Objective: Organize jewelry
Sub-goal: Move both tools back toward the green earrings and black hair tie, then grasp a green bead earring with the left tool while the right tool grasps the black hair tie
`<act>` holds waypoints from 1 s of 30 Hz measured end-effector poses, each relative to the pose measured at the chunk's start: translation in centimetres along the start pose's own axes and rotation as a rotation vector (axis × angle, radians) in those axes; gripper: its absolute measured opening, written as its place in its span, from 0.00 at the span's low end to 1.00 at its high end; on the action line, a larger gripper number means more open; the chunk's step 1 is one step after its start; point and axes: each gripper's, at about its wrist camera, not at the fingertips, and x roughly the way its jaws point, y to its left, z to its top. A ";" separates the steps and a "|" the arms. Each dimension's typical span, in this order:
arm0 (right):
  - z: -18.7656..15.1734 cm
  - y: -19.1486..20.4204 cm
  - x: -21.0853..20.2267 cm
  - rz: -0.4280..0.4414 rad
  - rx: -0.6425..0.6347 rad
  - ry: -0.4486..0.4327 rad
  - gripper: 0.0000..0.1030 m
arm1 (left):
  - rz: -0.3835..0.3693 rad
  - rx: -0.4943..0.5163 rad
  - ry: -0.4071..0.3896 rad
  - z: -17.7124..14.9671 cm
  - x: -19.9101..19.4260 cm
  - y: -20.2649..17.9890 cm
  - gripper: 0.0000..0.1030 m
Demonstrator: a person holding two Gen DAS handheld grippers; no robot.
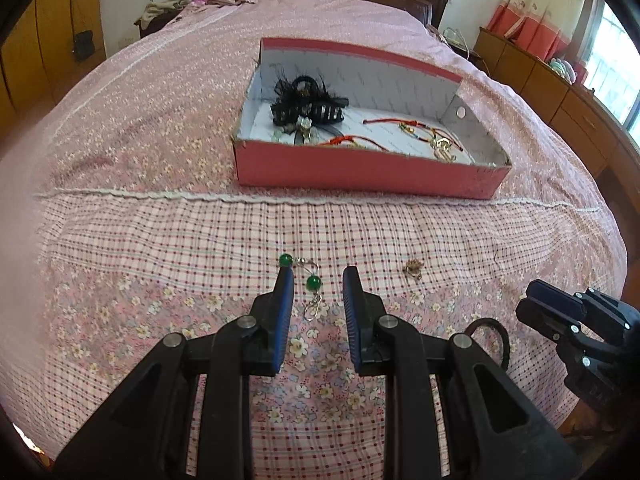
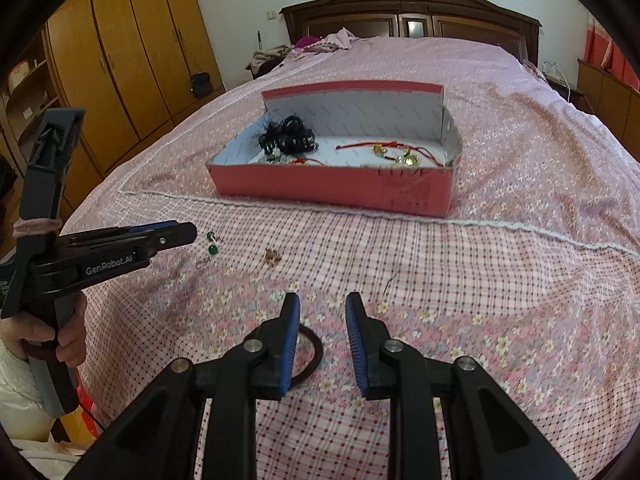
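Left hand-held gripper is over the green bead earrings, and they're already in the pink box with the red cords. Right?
Partly. The left hand-held gripper is over the green bead earrings, but they are not in the pink box. They lie on the bedspread, in front of the box and apart from it. The red cords are in the box. The left wrist view shows this.

Two claw-mounted views, low over the bed [image 1: 120, 160], both toward the box [image 2: 332, 188].

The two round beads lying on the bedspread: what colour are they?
Green beads, seen best in the left wrist view.
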 end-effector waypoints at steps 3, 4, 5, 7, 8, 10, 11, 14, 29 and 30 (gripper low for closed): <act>-0.4 0.1 0.3 0.004 0.002 0.011 0.25 | 0.002 0.002 0.009 -0.4 0.5 0.0 0.16; -0.5 0.1 0.4 0.006 0.002 0.015 0.25 | 0.003 0.002 0.012 -0.5 0.7 0.0 0.16; -0.6 0.2 0.5 0.006 0.001 0.018 0.25 | 0.004 0.003 0.013 -0.6 0.8 0.0 0.16; -1.0 0.2 0.8 0.008 0.002 0.028 0.25 | 0.008 0.007 0.017 -0.8 1.2 0.0 0.16; -1.1 0.3 0.8 0.007 0.002 0.031 0.25 | 0.008 0.011 0.019 -1.0 1.4 -0.1 0.16; -1.4 0.2 1.0 0.008 0.005 0.040 0.25 | 0.009 0.019 0.022 -1.2 1.7 -0.2 0.15; -1.5 0.2 1.2 0.008 0.007 0.043 0.25 | 0.009 0.022 0.025 -1.3 2.0 -0.2 0.15; -1.8 0.1 1.5 0.008 0.012 0.053 0.25 | 0.005 0.026 0.030 -1.4 2.6 -0.2 0.15; -2.3 0.3 2.6 0.018 0.013 0.077 0.25 | -0.002 0.030 0.020 -1.3 4.0 0.0 0.00; -2.3 0.3 2.7 0.017 0.013 0.079 0.25 | -0.002 0.033 0.020 -1.4 3.9 -0.1 0.00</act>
